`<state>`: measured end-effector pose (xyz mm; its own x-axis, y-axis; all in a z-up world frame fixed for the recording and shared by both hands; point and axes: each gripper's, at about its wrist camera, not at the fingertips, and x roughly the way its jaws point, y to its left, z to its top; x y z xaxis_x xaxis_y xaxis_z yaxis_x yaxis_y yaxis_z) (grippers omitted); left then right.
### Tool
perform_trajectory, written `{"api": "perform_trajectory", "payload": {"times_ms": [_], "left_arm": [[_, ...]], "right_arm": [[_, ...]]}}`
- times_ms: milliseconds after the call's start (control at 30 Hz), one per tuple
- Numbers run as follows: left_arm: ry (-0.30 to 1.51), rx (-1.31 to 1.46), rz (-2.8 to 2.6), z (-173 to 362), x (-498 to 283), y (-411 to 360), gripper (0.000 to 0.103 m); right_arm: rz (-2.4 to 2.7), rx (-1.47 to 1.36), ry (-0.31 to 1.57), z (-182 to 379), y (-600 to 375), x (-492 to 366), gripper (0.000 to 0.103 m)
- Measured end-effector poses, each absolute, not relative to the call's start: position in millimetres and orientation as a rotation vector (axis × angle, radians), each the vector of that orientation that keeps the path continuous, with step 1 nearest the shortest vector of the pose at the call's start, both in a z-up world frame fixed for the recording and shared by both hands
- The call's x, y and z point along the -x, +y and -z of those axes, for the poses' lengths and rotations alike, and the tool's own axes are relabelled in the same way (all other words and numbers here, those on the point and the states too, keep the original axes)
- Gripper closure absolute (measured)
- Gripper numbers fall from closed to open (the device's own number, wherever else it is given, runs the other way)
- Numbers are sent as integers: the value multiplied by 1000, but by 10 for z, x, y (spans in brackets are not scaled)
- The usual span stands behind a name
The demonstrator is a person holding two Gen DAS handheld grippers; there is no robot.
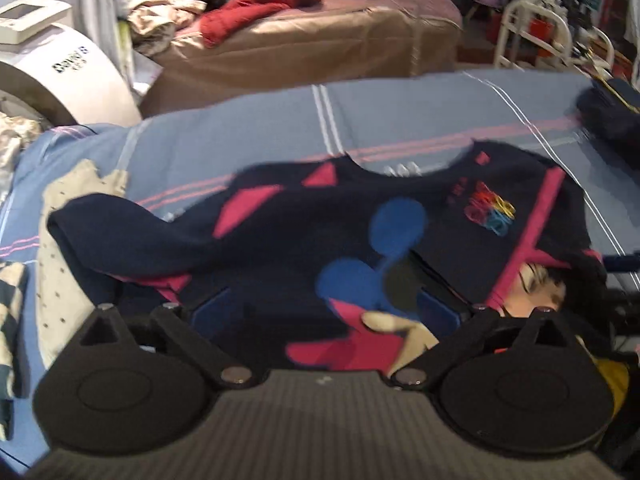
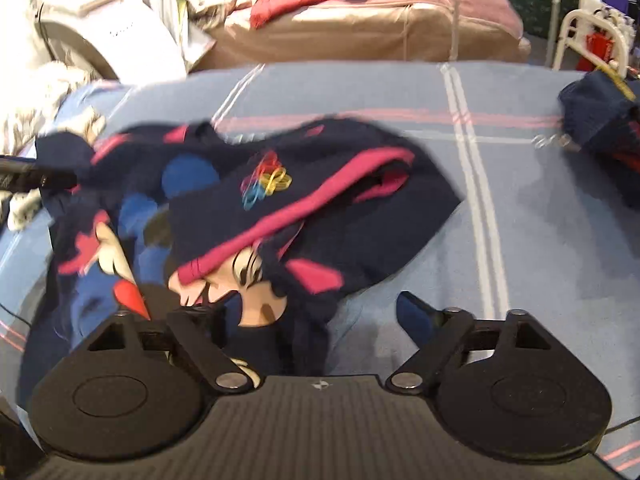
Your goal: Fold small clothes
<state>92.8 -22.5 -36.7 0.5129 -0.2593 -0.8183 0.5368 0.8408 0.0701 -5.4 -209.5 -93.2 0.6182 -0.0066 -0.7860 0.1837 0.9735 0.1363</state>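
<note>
Your two grippers work a child's navy top [image 1: 304, 224], printed with a cartoon mouse and pink and blue shapes, across a blue striped bed cover [image 1: 400, 120]. The garment lies rumpled and partly doubled over itself, one sleeve trailing to the left over a cream dotted cloth [image 1: 60, 264] — a lie that suggests a fold under way rather than finished. Your left gripper [image 1: 320, 312] sits low against the near hem with its fingers spread wide, cloth bunched between and over them; whether it pinches anything cannot be told. Your right gripper [image 2: 320, 312] also stands spread, its left finger buried under the garment's near edge, its right finger [image 2: 416, 312] over bare cover just beside the top. A dark folded pile [image 2: 600, 128] waits well apart at the far right, likely the finished stack.
</note>
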Motion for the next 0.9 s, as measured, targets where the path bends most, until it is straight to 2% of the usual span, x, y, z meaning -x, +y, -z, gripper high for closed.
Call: {"api": "perform_trajectory", "payload": {"times_ms": [33,67,133,233,267,300,333,367,400,467,500,633,733,833,900], "left_arm": [[943,-349,519,437,-804,-263,3],[969,-365,552,505,-669,-285,3],[1025,-378,611,605,-424,-281,3],[1105,-384,705,771,-131,-221,3],[1118,-402,707,814,-75,-212,3],[1119,-420,700,826,-48,-220,3],[1106,-424,691,816,-62,-223,3],[1079,-412,686,768,-113,-223,3],[1049,-389,684,701,-187,-219,3],[956,-324,683,500,-455,-221,3],[913,-289,675,426,-617,-226,0],[820,-230,596,248,-1487,-377,0],[725,-291,581,223,-2056,-479,0],[768,-410,681,381,-2580,-670,1],[814,-496,754,554,-2800,-761,10]], "right_arm": [[114,-218,889,960,-2129,97,98],[114,-229,866,964,-2189,160,94],[177,-219,829,924,-2340,268,97],[304,-223,782,820,-2710,455,97],[352,-215,788,813,-2812,485,103],[398,-183,799,810,-2881,500,103],[381,-195,825,812,-2950,511,97],[334,-275,836,814,-3036,542,77],[286,-366,812,790,-3120,582,68],[230,-367,771,662,-3160,525,17],[217,-318,761,588,-3148,417,3],[51,-318,680,432,-3241,-212,0],[-64,-361,740,516,-3317,-859,0],[-151,-393,823,693,-3384,-1331,0],[-177,-378,879,787,-3387,-1525,0]]}}
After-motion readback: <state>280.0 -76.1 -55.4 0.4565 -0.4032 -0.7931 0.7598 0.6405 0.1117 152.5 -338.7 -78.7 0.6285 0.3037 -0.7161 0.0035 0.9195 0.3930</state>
